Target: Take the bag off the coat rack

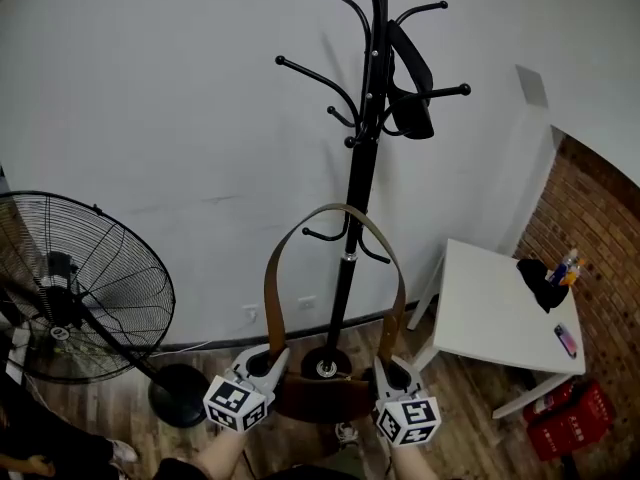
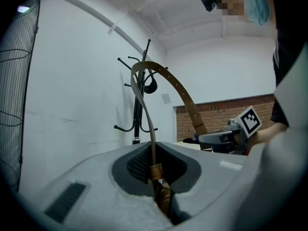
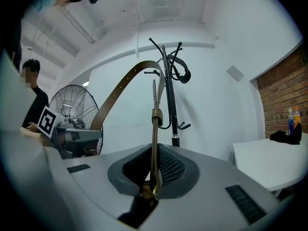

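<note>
White wall (image 1: 180,98) backs the black coat rack (image 1: 360,168) at twelve o'clock. At six o'clock, before its base, hangs the brown bag (image 1: 322,396). The left tongs (image 1: 270,358) and right tongs (image 1: 389,367) each pinch one end of its strap (image 1: 335,211), which arches up across the pole.

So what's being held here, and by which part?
The brown bag, by its strap: the left hand-held gripper clamps one strap end, the right hand-held gripper the other.

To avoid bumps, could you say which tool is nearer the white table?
Right. The right tool is just left of the table; the left tool is farther left, across the bag.
</note>
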